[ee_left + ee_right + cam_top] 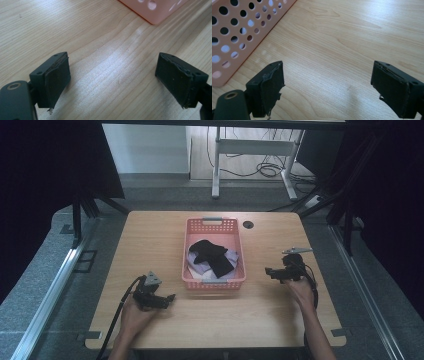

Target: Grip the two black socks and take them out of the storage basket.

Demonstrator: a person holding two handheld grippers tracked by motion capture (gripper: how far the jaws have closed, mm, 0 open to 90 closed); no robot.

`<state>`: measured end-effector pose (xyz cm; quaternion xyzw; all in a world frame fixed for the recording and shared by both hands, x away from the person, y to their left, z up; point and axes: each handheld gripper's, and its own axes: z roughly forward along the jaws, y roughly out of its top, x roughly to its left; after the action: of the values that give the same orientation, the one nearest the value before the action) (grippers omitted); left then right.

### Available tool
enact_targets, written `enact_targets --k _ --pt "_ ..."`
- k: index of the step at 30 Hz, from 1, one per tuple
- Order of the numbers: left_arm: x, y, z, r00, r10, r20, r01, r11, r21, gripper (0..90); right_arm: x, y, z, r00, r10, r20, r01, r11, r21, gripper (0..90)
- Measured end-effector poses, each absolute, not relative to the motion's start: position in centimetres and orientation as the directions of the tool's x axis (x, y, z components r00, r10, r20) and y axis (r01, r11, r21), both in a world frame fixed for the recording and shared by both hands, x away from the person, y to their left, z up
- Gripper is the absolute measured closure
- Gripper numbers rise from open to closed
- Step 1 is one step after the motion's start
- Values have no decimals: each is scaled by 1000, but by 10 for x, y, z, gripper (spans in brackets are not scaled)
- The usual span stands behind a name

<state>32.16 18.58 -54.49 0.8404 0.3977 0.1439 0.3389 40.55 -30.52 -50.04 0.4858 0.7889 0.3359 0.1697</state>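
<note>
A pink perforated basket stands in the middle of the wooden table. Inside it a black garment lies on pale lilac and white cloth. My left gripper rests low over the table to the basket's front left, pointing right, open with nothing between its jaws. In the left gripper view a basket corner sits beyond the gripper. My right gripper hovers just right of the basket, pointing left, open and empty. The right gripper view has the basket wall left of the gripper.
A dark cable hole sits in the table behind the basket's right corner. Cables trail from both grippers toward the front edge. Beyond the table stand a white desk frame and floor cables. Black curtains hang at both sides.
</note>
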Motion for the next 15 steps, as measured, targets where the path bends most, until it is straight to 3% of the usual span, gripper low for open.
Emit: enact_targets --k 15 --pt "322 186 -545 642 766 -28 571 -453 684 124 405 -293 -501 -517 856 21 631 364 685 62"
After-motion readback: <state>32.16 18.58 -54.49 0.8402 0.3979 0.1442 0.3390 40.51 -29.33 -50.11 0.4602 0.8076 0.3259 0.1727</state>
